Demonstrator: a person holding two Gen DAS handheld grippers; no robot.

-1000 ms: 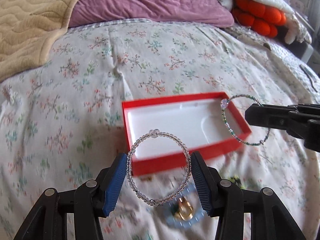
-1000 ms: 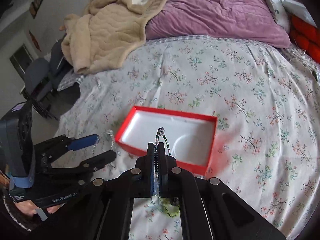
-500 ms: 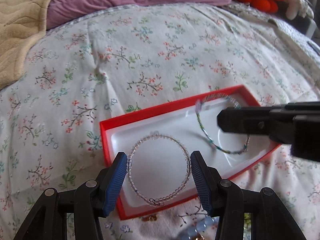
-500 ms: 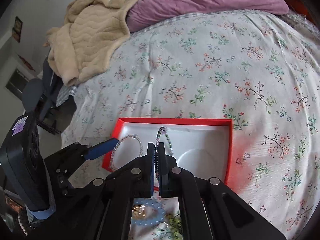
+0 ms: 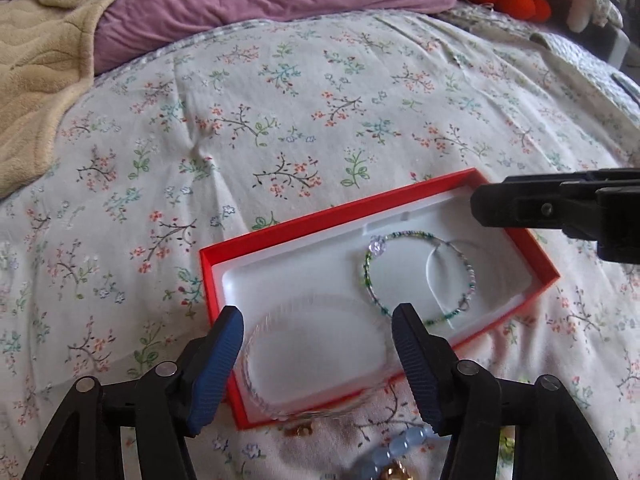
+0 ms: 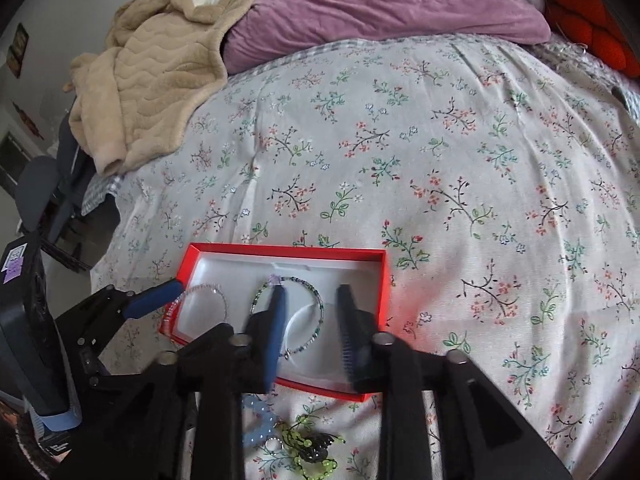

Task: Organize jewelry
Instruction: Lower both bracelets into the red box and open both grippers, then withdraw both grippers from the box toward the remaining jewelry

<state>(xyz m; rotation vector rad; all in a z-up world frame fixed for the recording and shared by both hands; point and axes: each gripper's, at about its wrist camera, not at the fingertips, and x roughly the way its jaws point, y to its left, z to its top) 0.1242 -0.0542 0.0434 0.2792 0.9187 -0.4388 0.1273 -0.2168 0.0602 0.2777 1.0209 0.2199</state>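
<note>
Two round beaded bracelets in rect. red box w/ smooth white liner.

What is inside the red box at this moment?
The red box holds a green beaded bracelet and a clear beaded bracelet. The right gripper hides part of its floor.

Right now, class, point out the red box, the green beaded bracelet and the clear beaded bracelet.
red box (image 5: 304, 226): left wrist view, far rim.
green beaded bracelet (image 5: 367, 280): left wrist view, left bead strand.
clear beaded bracelet (image 6: 225, 303): right wrist view, right bead arc.
</note>
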